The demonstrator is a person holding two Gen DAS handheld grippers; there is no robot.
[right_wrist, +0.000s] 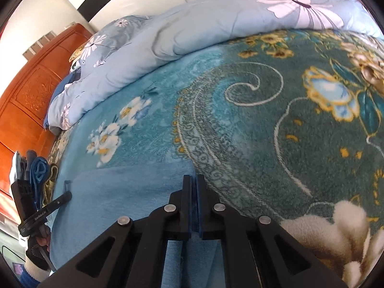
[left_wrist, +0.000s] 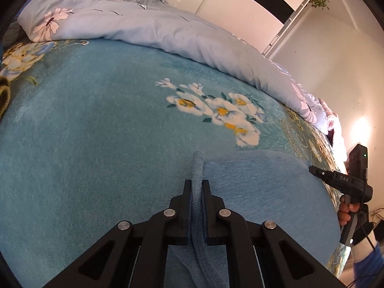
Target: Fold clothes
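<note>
Both tongs pinch the fuzzy blue garment (left_wrist: 264, 192): left tongs (left_wrist: 196, 187) its rolled edge; right tongs (right_wrist: 194, 182) its corner.

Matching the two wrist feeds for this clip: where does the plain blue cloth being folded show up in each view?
Left wrist: the blue cloth fills the lower centre-right, its edge pinched in the left gripper.
Right wrist: lower left to centre, its edge in the right gripper.
Shared landmark: the white flower cluster on the teal blanket, beyond the cloth in both views.
</note>
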